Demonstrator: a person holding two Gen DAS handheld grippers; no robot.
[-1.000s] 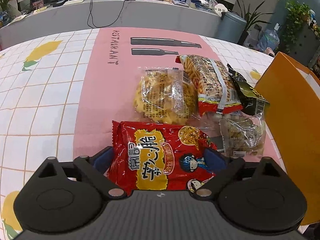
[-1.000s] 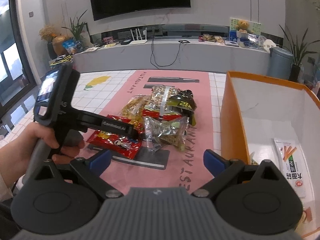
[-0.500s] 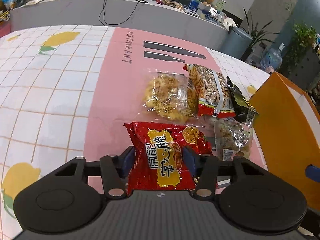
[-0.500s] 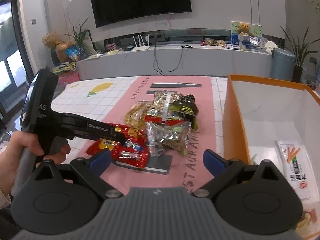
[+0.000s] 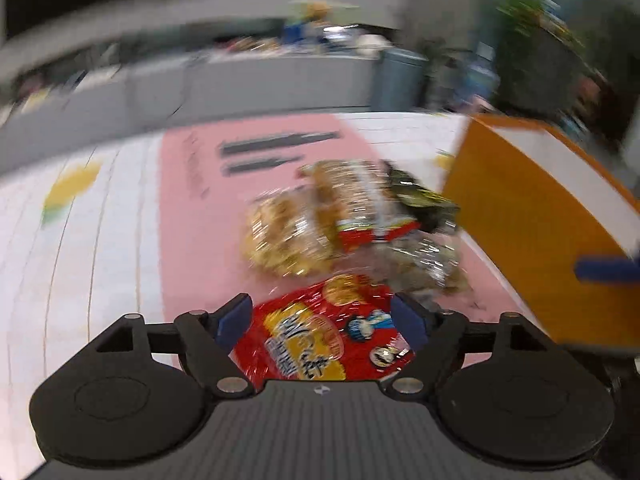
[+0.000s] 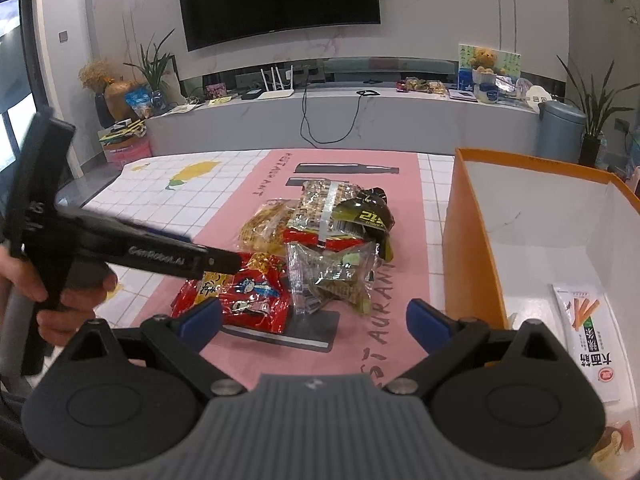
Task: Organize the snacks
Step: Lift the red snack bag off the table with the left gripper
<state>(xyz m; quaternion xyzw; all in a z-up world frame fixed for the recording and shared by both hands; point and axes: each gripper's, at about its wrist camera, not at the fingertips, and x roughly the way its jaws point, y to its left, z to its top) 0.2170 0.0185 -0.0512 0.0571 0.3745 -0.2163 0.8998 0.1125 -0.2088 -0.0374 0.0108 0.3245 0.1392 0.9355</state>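
We see the left gripper with its blue-tipped jaws opening around the crinkly red foil snack packet, which sits between them; the view is blurred, so we cannot tell whether the pads press on it. In the right wrist view that packet hangs at the tip of the left gripper's black finger, its lower edge at the dark printed bar on the pink and white checked tablecloth. At one o'clock from it lies the pile: a clear bag of yellow crisps, a clear red-edged noodle packet, a black and green foil sachet and a clear packet of greenish-brown pieces. The right gripper holds nothing, jaws wide apart. At three o'clock stands the orange cardboard box with white inside, a white stick-snack packet on its floor.
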